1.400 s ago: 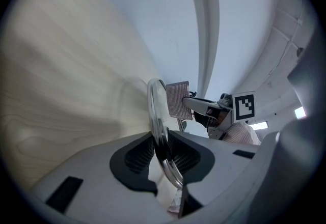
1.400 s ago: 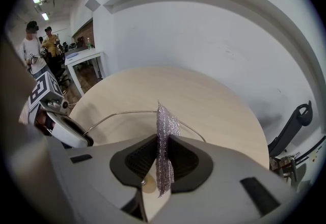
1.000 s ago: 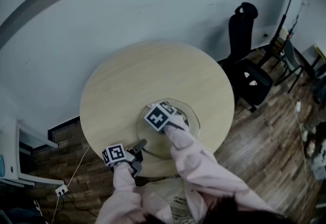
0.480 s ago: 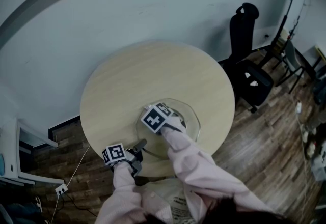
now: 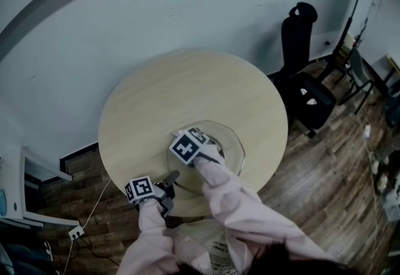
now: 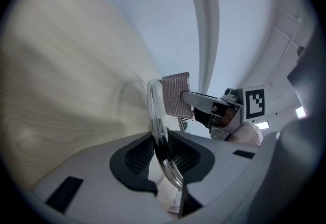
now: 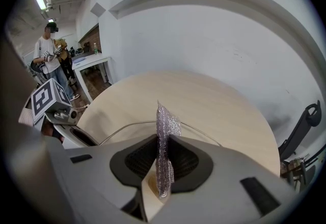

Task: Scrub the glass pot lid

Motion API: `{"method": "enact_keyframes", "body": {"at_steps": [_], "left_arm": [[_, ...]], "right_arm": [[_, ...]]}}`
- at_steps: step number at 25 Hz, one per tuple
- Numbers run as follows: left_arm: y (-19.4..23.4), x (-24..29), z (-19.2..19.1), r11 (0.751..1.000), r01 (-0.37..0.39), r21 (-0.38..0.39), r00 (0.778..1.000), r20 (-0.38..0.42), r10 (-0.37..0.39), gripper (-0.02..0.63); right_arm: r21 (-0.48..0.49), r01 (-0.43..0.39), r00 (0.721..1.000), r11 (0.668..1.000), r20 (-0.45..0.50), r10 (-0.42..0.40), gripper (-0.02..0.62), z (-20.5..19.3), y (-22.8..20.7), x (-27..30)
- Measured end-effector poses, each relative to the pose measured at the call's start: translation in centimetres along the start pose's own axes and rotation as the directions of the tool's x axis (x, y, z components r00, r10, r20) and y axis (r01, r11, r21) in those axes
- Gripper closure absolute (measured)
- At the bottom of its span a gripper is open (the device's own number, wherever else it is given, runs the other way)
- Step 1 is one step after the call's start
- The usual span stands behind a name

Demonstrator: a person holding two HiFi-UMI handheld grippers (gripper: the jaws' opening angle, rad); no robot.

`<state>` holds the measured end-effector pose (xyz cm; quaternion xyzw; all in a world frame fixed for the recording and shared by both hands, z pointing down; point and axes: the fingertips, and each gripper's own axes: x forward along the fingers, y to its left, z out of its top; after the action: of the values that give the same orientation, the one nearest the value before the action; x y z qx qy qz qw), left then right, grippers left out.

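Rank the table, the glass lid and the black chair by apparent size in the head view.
1. The table, largest by far.
2-3. The black chair and the glass lid look about alike. The chair stands farther from the camera, so I leave these two unranked.

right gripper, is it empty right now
No, the right gripper is shut on a silvery scouring pad that stands upright between its jaws.

Overhead plus two close, seemingly low views
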<state>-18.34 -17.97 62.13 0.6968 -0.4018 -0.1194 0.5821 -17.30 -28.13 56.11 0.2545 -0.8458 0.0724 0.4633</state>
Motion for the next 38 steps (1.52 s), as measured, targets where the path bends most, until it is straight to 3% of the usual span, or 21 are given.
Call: {"method": "enact_keyframes", "body": {"at_steps": [8, 19, 23, 28, 38], "left_arm": [[0.0, 0.0, 0.0, 1.000, 0.001, -0.008, 1.000, 0.009, -0.001, 0.522], [0.1, 0.0, 0.1, 1.000, 0.008, -0.014, 1.000, 0.018, -0.008, 0.525], [0.1, 0.0, 0.1, 1.000, 0.006, -0.011, 1.000, 0.012, -0.006, 0.525], [0.0, 0.1, 0.0, 1.000, 0.005, -0.010, 1.000, 0.006, -0.005, 0.525], [0.1, 0.0, 0.1, 1.000, 0.005, -0.002, 1.000, 0.002, -0.005, 0.525]], "right_arm": [[0.011, -0.053, 0.998, 0.999, 0.022, 0.053, 0.525, 0.3, 1.1, -0.1], [0.096, -0.151, 0.988, 0.984, 0.039, 0.148, 0.525, -0.2, 2.5, -0.5], [0.107, -0.130, 0.991, 0.986, 0.031, 0.128, 0.525, -0.5, 1.8, -0.7], [0.117, -0.141, 0.984, 0.983, 0.130, 0.125, 0.523, 1.0, 0.6, -0.8], [0.222, -0.190, 0.969, 0.956, 0.197, 0.146, 0.523, 0.1, -1.9, -3.1]]}}
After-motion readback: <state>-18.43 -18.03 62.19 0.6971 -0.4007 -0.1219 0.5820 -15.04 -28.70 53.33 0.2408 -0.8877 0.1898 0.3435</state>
